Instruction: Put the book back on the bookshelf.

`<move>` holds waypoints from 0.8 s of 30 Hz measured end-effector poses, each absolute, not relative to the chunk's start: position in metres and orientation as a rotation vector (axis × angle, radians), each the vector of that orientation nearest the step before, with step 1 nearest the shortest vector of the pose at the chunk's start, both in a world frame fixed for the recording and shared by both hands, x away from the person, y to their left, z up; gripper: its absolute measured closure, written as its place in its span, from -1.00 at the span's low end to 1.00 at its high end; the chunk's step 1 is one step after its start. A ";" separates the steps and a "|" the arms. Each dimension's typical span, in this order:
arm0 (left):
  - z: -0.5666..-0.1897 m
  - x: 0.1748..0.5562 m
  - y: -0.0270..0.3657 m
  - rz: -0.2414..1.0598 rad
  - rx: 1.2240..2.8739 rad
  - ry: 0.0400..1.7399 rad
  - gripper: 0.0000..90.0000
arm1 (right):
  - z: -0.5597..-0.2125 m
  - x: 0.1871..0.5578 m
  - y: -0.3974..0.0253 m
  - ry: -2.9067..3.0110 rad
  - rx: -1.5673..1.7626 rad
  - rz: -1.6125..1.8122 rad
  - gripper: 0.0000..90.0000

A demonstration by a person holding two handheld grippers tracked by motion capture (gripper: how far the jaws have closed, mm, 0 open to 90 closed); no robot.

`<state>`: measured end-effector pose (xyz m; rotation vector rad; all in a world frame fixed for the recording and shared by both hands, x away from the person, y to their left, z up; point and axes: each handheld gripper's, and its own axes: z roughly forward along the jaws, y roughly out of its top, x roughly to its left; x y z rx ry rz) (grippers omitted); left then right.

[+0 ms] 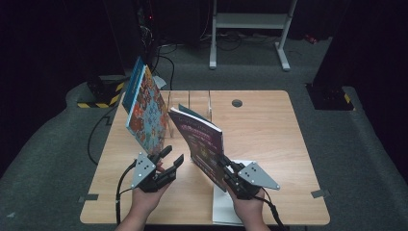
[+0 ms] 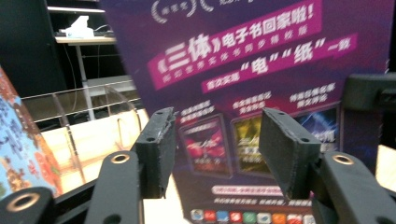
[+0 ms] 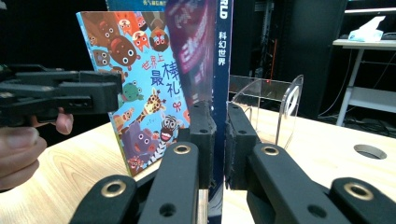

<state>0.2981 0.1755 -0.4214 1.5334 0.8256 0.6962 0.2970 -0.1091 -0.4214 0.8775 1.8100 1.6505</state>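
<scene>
Forearms come in from the near edge of the counter [image 1: 269, 125], palms up under each tool. The right hand-held gripper [image 1: 230, 172] is clamped on the lower edge of a purple magazine [image 1: 202, 142], holding it upright and tilted. The left hand-held gripper [image 1: 172, 157] stands wide open just beside a colourful picture book [image 1: 144, 108], which leans by a clear plastic rack [image 1: 190, 103].
</scene>
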 end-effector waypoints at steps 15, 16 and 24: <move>-0.382 0.299 0.126 0.612 1.587 0.749 -0.35 | -0.423 0.293 -0.104 1.778 0.877 1.632 0.87; -0.380 0.300 0.123 0.603 1.588 0.747 -0.40 | -0.423 0.293 -0.104 1.775 0.880 1.634 0.87; -0.367 0.305 0.100 0.583 1.580 0.755 -0.57 | -0.423 0.290 -0.102 1.773 0.863 1.628 0.87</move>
